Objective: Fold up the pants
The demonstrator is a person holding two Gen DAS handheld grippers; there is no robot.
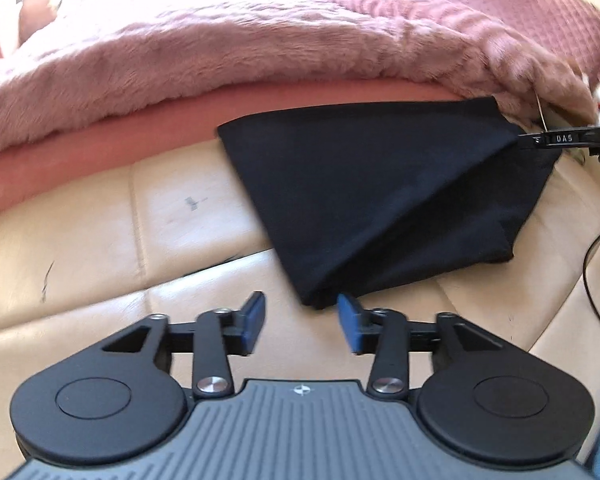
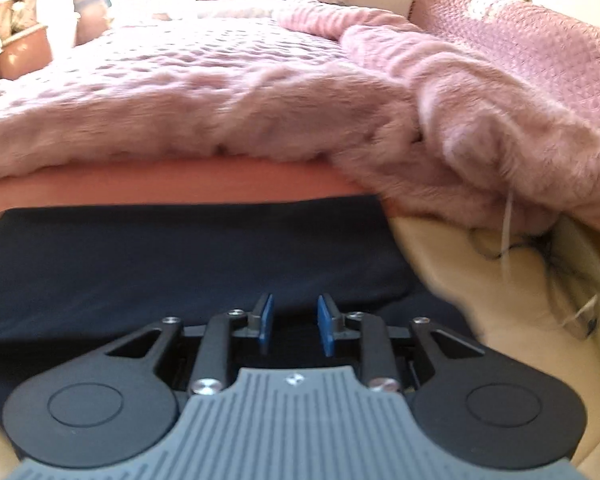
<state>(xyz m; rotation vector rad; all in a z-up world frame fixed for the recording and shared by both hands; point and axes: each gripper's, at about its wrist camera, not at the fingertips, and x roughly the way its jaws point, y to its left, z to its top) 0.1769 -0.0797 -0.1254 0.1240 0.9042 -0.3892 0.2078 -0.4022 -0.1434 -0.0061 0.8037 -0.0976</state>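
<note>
The dark navy, partly folded pants (image 1: 380, 200) lie on a cream leather padded bench (image 1: 100, 216) at the foot of a bed covered by a fluffy pink blanket (image 1: 220, 52). In the left wrist view the cloth forms a slanted block whose long axis runs from its near corner, just ahead of the left gripper (image 1: 300, 326), up and away to the far right corner. The left gripper has its blue-padded fingers spread apart and holds nothing; the near corner of the pants sits just beyond and slightly right of its right fingertip (image 1: 350, 320), apart from it as far as can be told. At the far right corner the right gripper (image 1: 528, 140) meets the cloth edge and seems to pinch it, with a taut crease running from there down toward the near corner. In the right wrist view the right gripper (image 2: 294, 326) hovers over the dark cloth with a clear gap between its pads, so whether it really grips cannot be told. The left gripper is nearer the free corner, so a short reach forward-right would likely be the coming move.
</note>
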